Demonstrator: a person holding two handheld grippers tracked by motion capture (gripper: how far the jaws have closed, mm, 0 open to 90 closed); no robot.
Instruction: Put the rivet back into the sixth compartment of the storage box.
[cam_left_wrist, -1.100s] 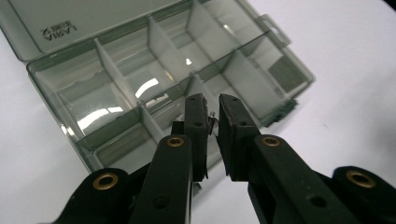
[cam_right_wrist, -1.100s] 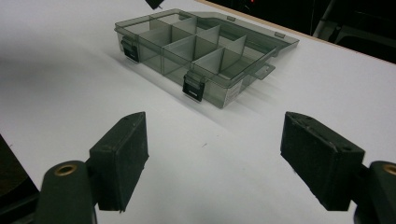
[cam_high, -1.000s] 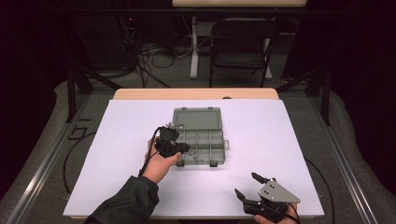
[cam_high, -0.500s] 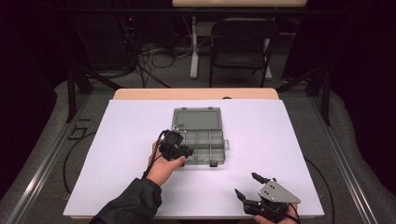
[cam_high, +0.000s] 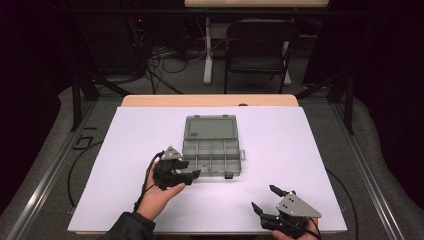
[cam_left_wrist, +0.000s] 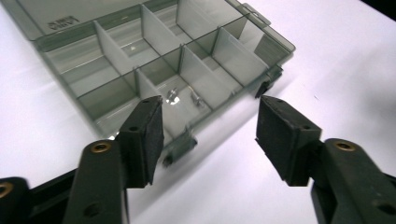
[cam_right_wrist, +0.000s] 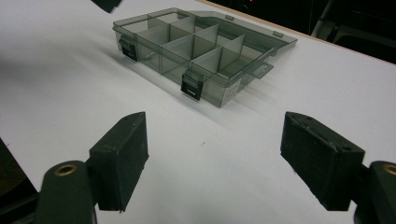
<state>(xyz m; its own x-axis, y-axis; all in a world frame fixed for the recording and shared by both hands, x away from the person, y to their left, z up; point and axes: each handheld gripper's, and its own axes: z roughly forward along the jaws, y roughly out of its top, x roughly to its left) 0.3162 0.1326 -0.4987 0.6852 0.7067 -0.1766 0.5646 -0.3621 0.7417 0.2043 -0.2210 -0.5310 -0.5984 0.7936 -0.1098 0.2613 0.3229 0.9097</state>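
two open grippers by an organizer box

left gripper, jaws just opening with nothing between them, sits at the near-left corner of the open smoky compartment box mid-sheet; right gripper rests near the front edge, jaws spread and empty.

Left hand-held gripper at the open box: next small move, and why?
Probably draw the left hand-held gripper back from the compartment box. Its jaws have just been opening and nothing is between them, and small metal parts lie in a near compartment, so the drop looks done. The right hand-held gripper waits open.
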